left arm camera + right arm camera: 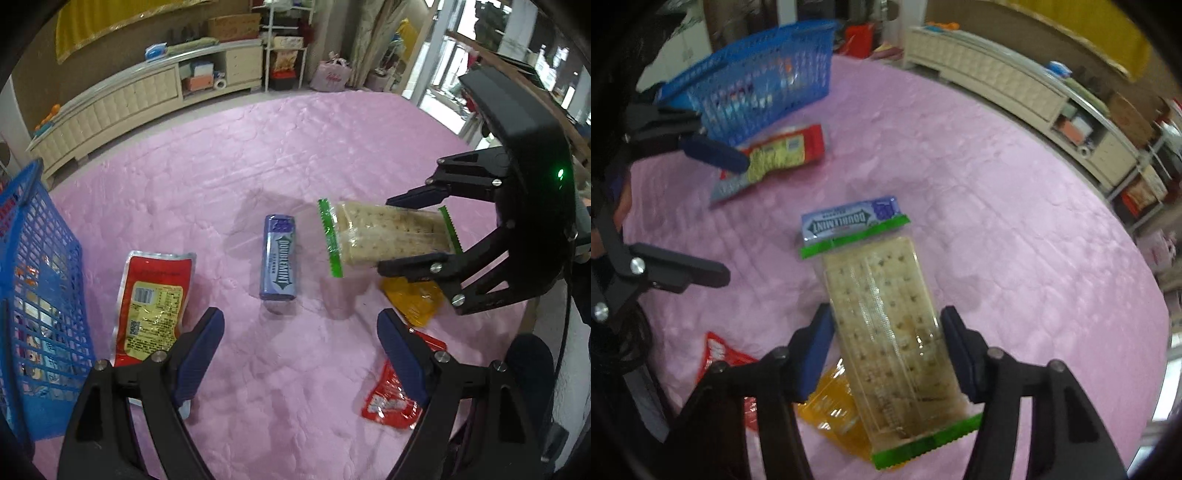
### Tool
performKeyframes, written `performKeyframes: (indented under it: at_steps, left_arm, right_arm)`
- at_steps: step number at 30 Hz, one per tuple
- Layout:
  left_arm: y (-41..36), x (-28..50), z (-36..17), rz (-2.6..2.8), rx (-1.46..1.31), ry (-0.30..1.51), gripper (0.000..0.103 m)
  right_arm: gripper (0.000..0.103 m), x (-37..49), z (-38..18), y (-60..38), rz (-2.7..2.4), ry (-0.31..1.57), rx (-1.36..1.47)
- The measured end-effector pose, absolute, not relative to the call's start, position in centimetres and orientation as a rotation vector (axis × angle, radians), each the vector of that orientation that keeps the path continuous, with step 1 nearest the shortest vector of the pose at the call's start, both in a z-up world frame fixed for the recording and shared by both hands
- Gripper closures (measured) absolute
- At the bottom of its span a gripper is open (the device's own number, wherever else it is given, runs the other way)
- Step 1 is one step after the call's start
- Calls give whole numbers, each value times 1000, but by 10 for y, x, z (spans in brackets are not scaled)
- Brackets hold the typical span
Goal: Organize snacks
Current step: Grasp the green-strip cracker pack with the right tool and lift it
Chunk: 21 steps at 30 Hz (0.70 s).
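My right gripper (886,328) is shut on a clear cracker pack with green ends (886,314) and holds it above the pink cloth; it shows at the right of the left wrist view (384,236). My left gripper (301,332) is open and empty, low over the cloth. A blue Doublemint gum pack (279,258) lies ahead of it, also in the right wrist view (846,219). A red and yellow pouch (153,306) lies by the left finger. A blue basket (37,295) holding several snacks stands at far left.
A yellow sachet (413,301) lies under the held crackers, and a red packet (391,398) lies by my left gripper's right finger. The pink cloth (295,155) covers the table. A cream cabinet (129,96) stands beyond the far edge.
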State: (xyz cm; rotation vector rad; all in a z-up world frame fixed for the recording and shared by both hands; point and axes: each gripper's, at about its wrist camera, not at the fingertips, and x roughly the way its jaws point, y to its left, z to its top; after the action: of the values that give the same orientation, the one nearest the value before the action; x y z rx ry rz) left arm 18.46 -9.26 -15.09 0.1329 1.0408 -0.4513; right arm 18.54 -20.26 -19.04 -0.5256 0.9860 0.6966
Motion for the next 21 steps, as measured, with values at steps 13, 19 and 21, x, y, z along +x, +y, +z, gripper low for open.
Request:
performKeyframes:
  at_steps: [13, 19, 21]
  left_arm:
    - [-121, 143, -141, -624, 215, 1027, 20]
    - [-144, 130, -156, -692, 305, 1042, 20]
    - [-150, 128, -163, -710, 330, 1057, 20]
  right_arm:
    - [40, 133, -166, -232, 466, 972, -372]
    - [40, 110, -171, -248, 400, 990, -310]
    - [40, 104, -172, -252, 381, 992, -297]
